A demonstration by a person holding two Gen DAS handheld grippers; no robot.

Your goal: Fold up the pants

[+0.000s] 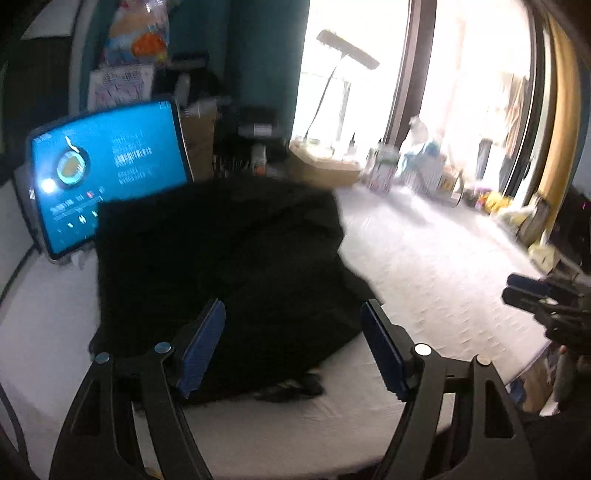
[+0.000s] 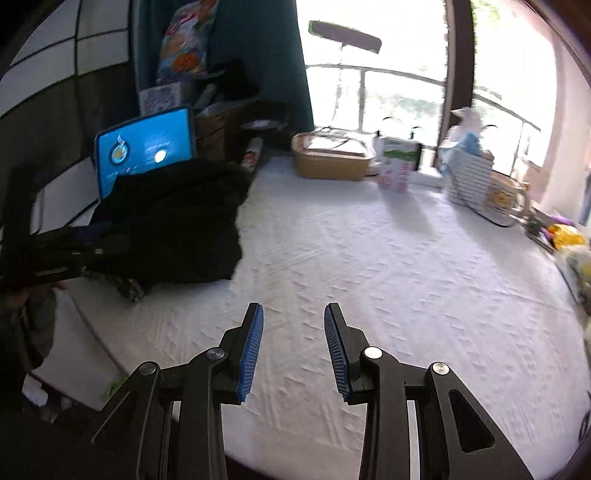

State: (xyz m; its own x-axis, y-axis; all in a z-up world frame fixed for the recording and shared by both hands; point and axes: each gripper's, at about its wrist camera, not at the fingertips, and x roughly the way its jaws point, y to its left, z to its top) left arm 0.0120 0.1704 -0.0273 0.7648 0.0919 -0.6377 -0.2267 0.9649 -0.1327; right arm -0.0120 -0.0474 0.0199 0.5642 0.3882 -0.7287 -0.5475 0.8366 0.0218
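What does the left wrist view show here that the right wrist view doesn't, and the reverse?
Left wrist only: its own left gripper, jaws wide and empty, directly over the black pants.
Right wrist only: its own right gripper, jaws apart over bare white mattress, nothing between them, and the balcony railing outside.
Both: the bunched pants, the lit blue screen behind them, the tan box, the mop head by the window.

Both grippers look the same: the left gripper [image 1: 293, 347] and right gripper [image 2: 293, 352] have matte black linkage arms with cutout slots, shiny round silver pivot screws, and ribbed blue finger pads [image 2: 252, 352].
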